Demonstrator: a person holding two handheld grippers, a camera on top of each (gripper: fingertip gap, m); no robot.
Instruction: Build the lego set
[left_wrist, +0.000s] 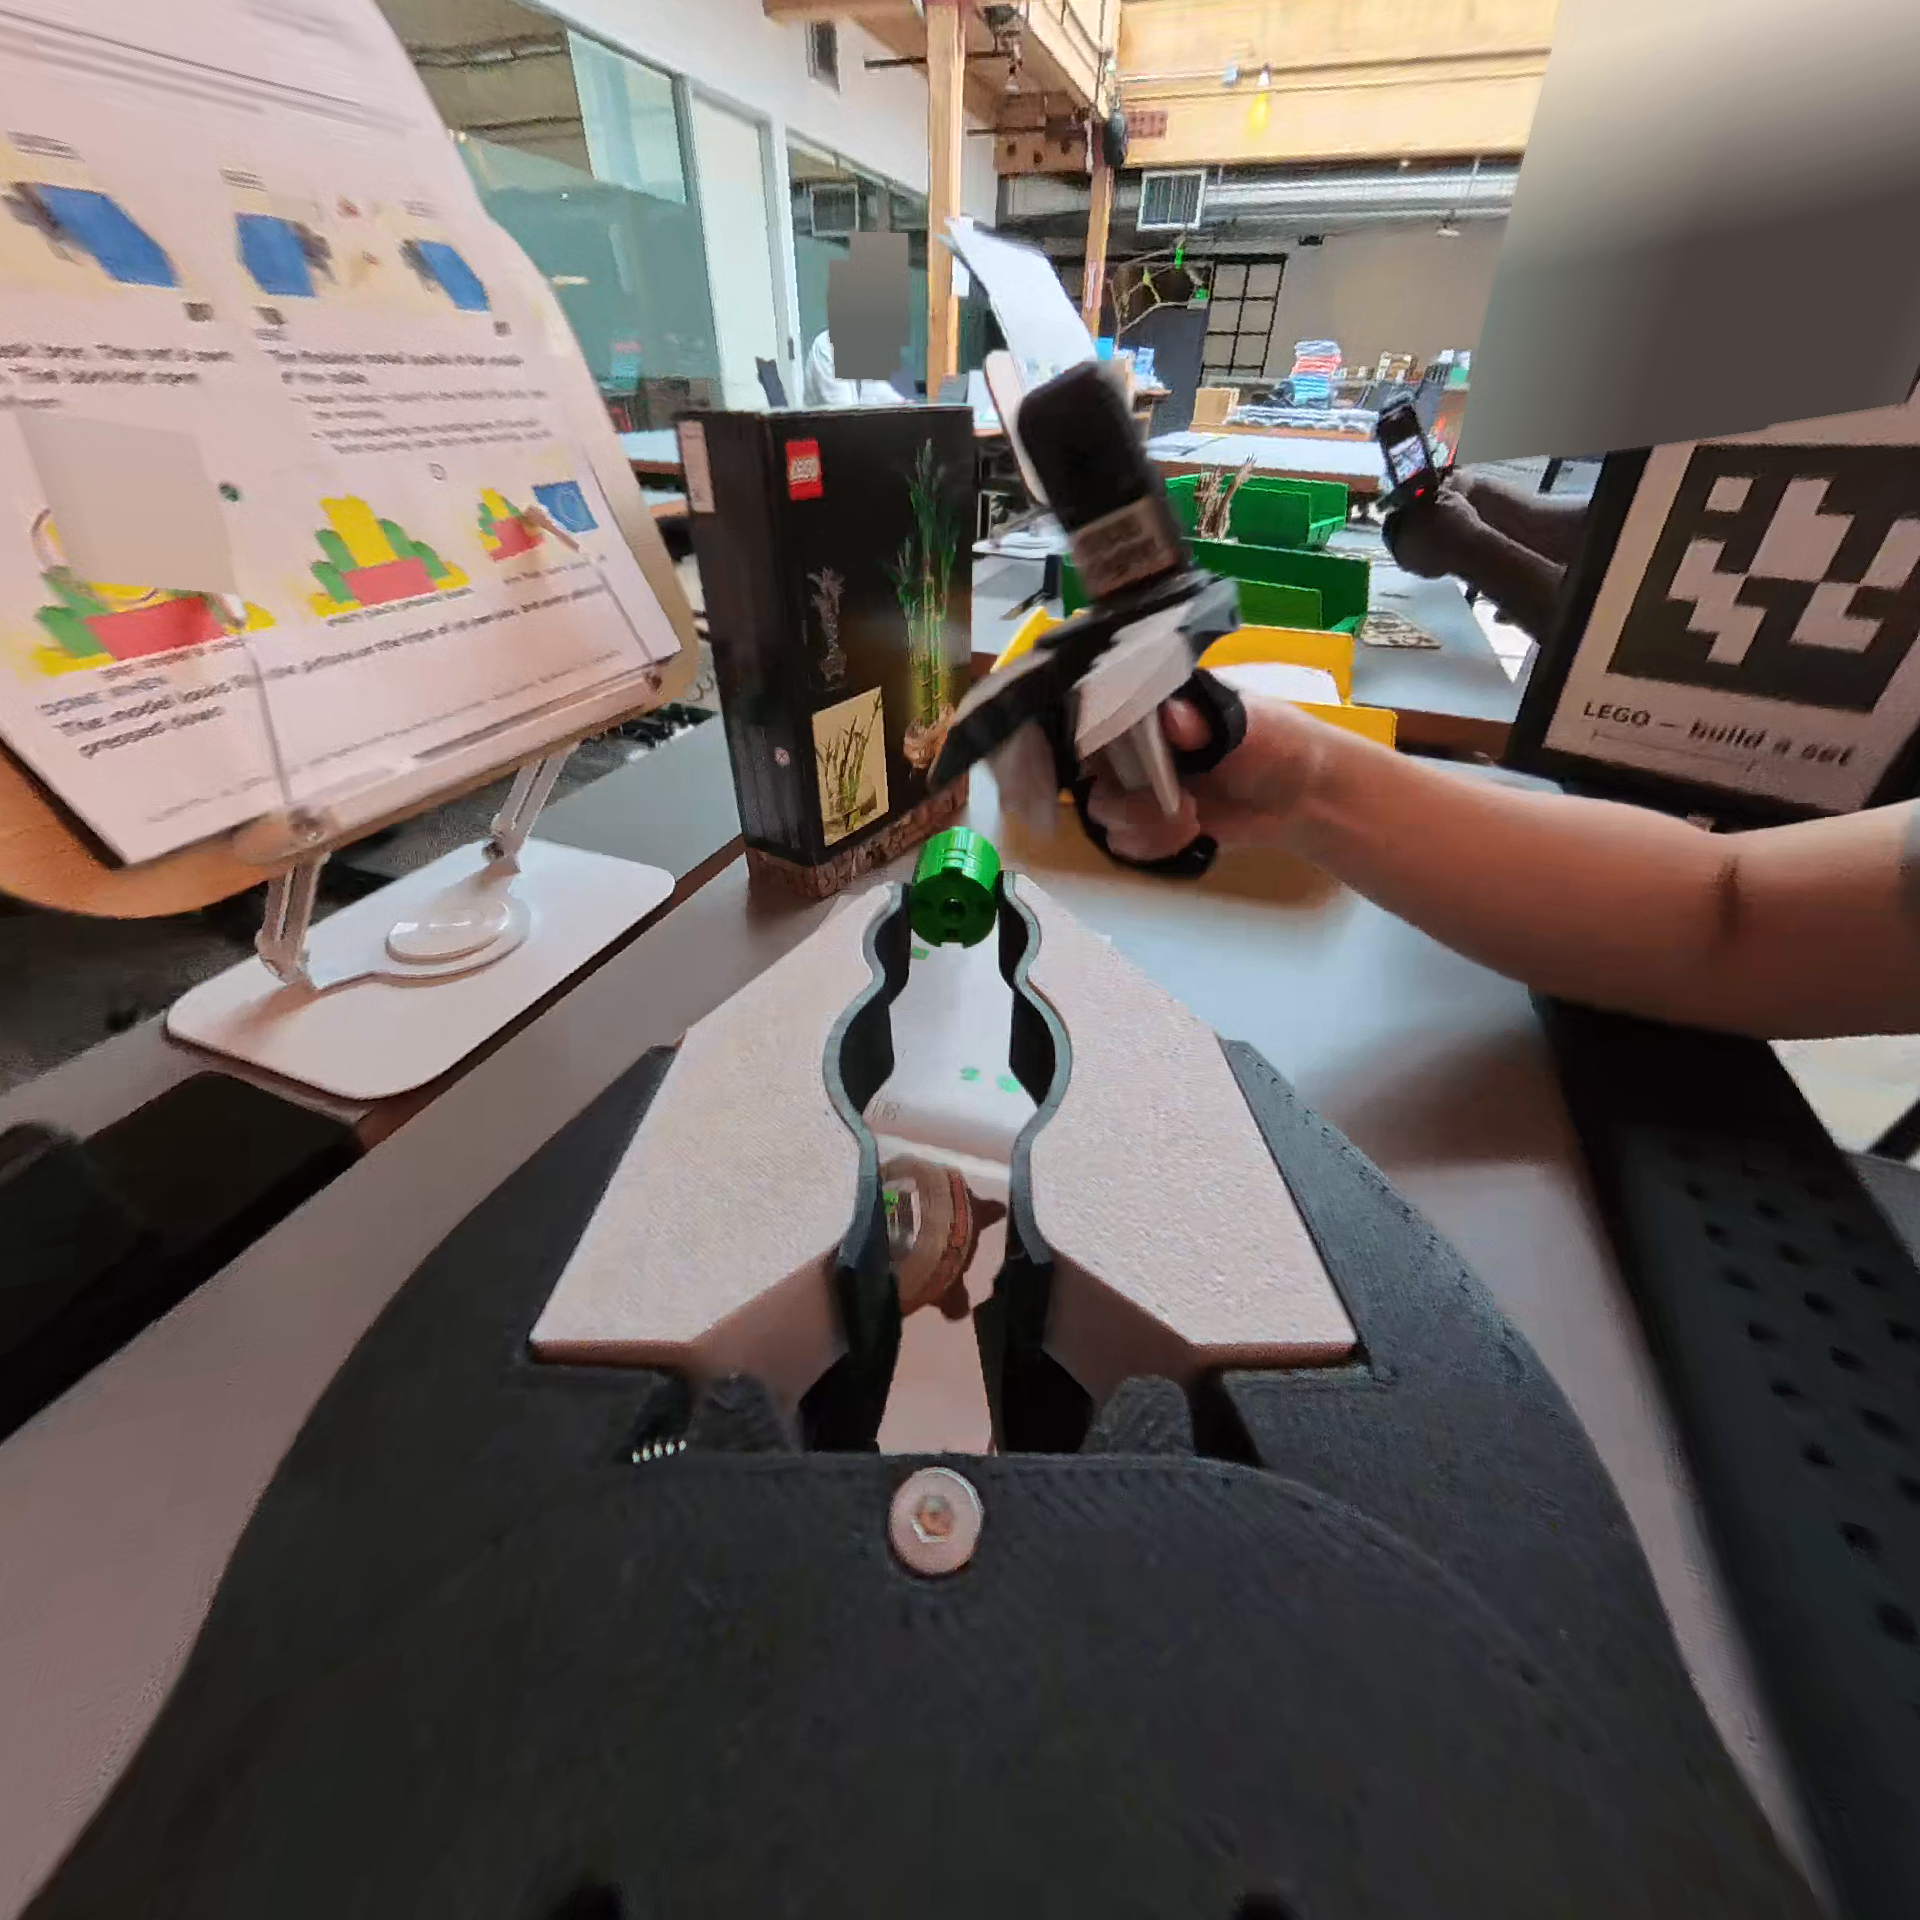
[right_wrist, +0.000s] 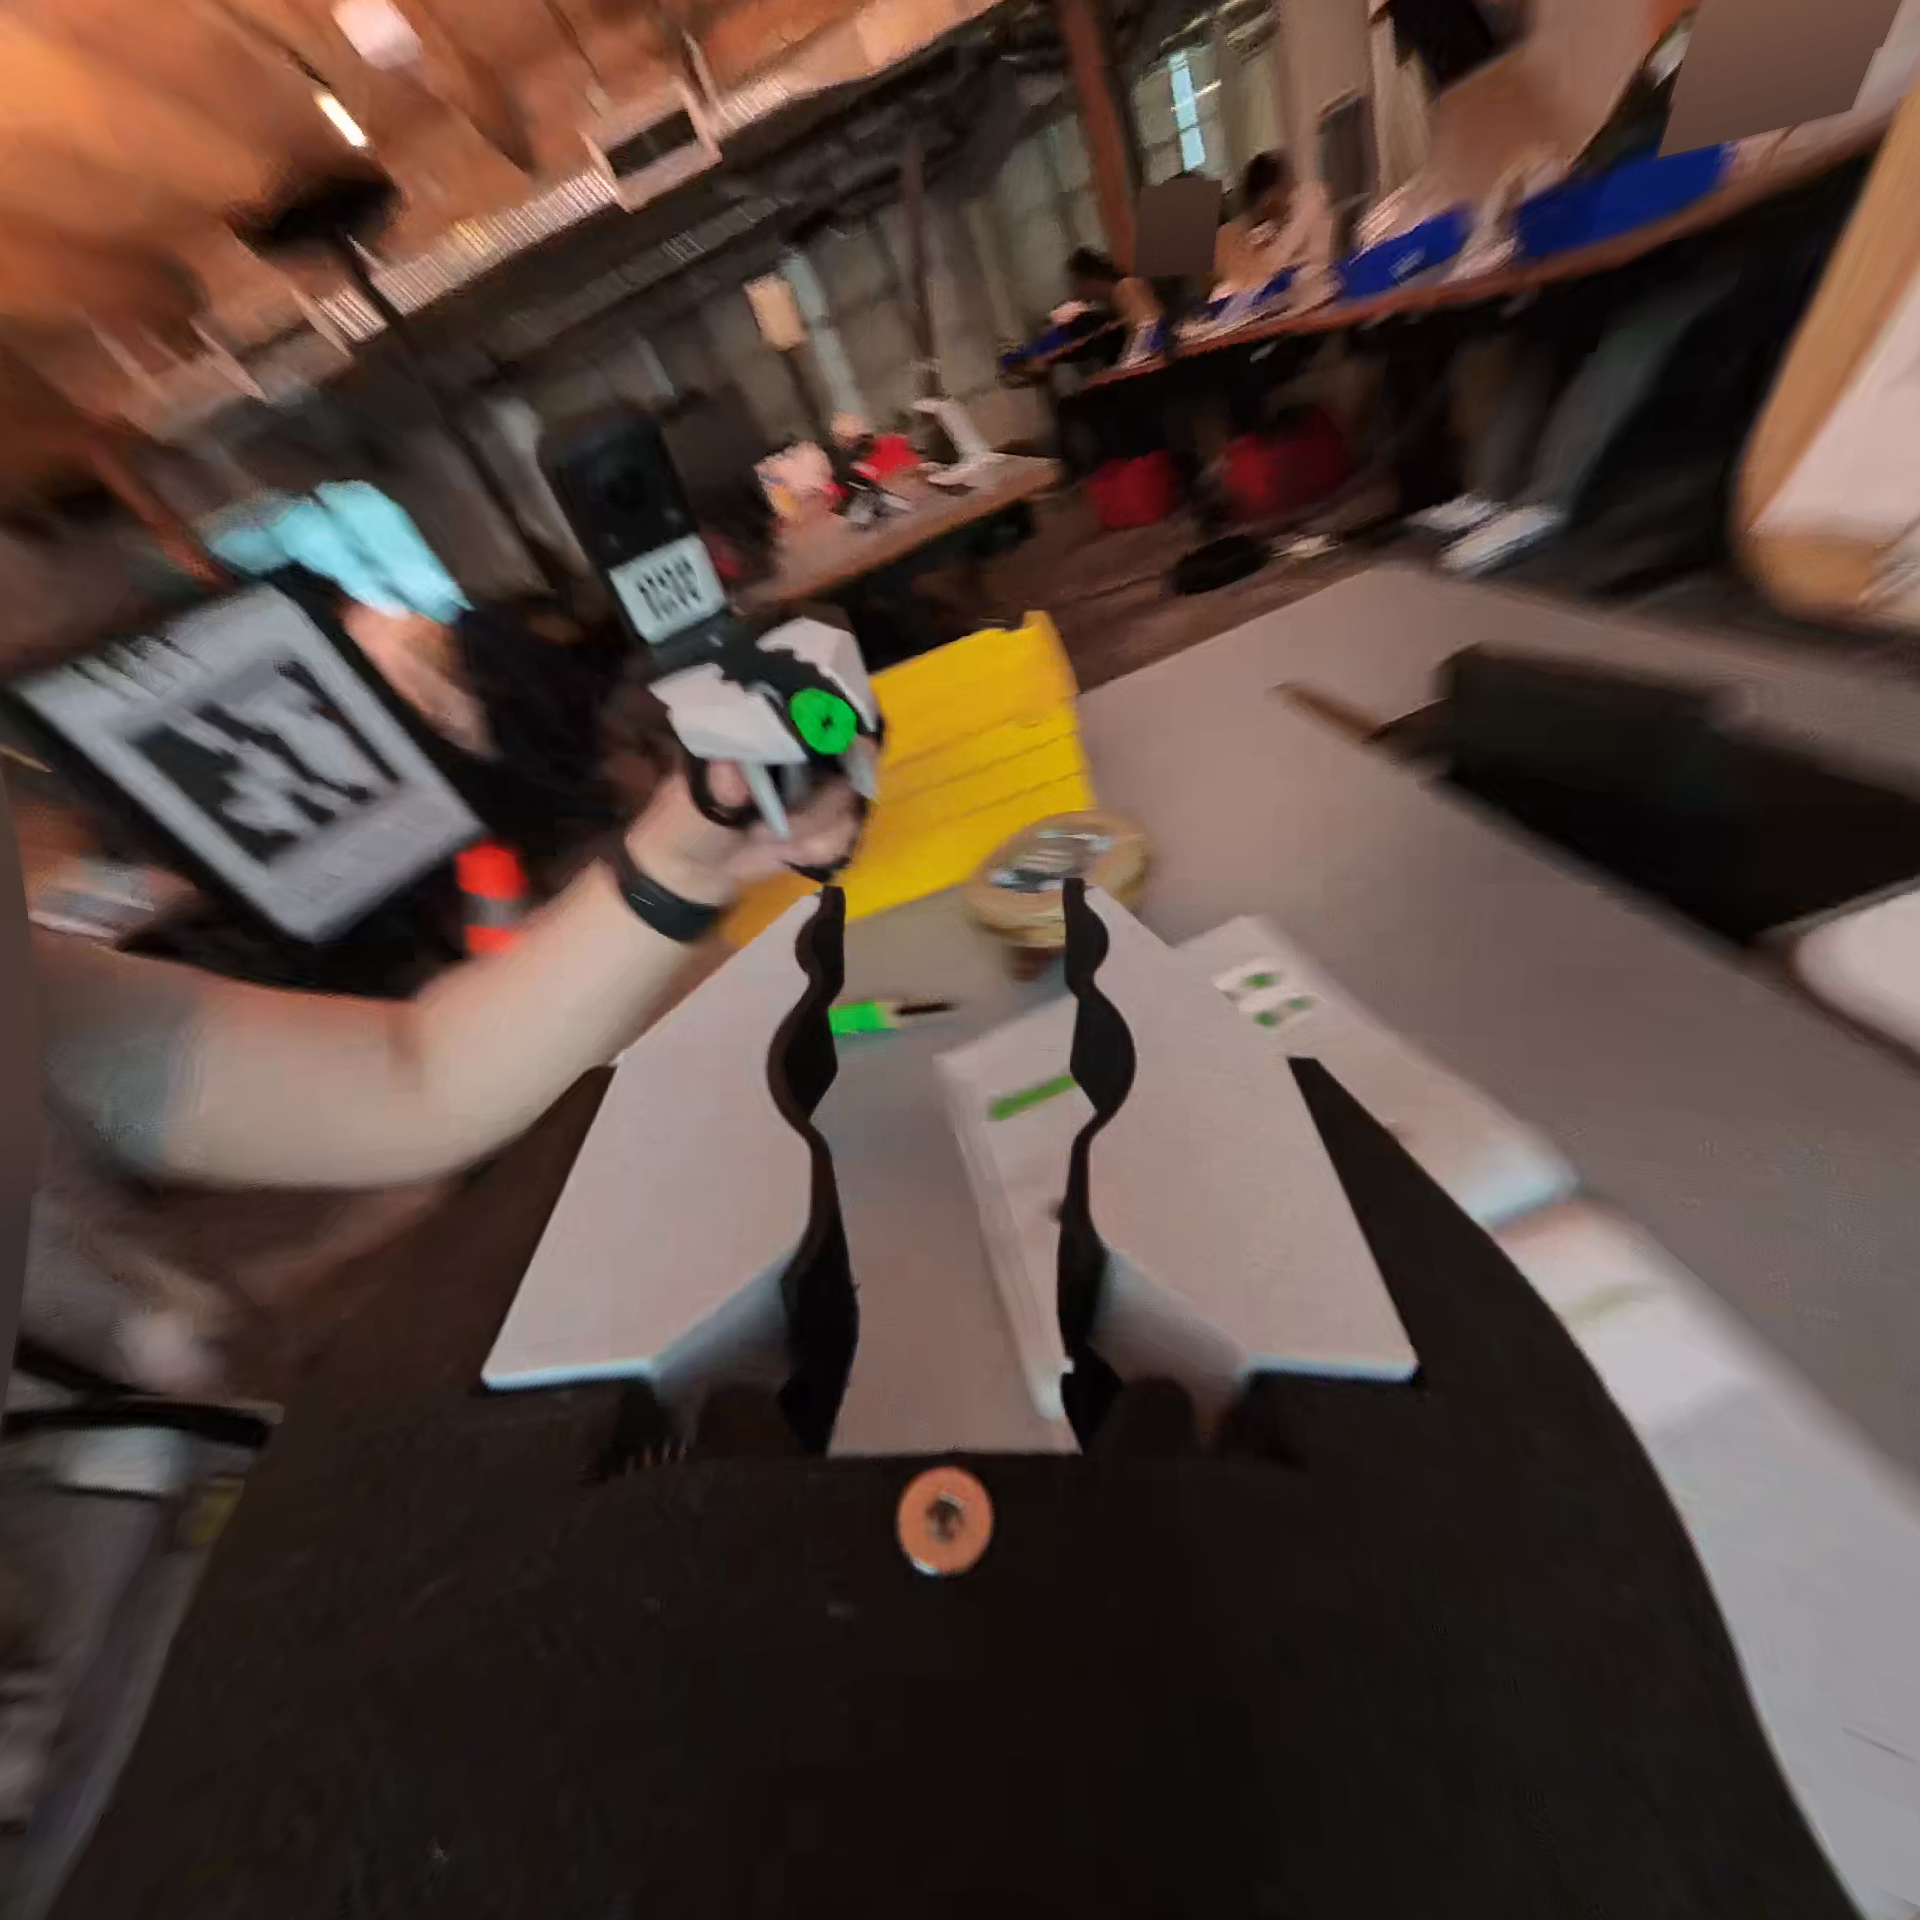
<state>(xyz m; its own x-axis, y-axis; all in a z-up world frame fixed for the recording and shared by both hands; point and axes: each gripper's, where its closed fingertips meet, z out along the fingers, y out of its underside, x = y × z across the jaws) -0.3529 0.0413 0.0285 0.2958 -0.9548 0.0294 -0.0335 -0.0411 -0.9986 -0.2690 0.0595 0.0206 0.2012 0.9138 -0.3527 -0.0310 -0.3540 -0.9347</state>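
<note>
My left gripper (left_wrist: 951, 894) is shut on a green round lego piece (left_wrist: 952, 885), held at its fingertips above the grey table. The same piece (right_wrist: 823, 719) shows in the left gripper far off in the right wrist view. My right gripper (right_wrist: 948, 902) is open and empty; it also shows in the left wrist view (left_wrist: 1049, 707), raised in a hand to the right of the piece. A round tan lego base (right_wrist: 1060, 868) sits on the table ahead of the right fingers. A green stick piece (right_wrist: 868, 1016) lies on the table between them.
The black lego box (left_wrist: 836, 644) stands behind the left gripper. An instruction sheet on a stand (left_wrist: 312, 436) is at the left. Yellow bins (left_wrist: 1278, 675) and green bins (left_wrist: 1268, 551) sit behind. An open booklet (right_wrist: 1247, 1049) lies under the right gripper. A marker board (left_wrist: 1745, 613) stands at the right. The grippers' ends are close to 9 centimeters from one another.
</note>
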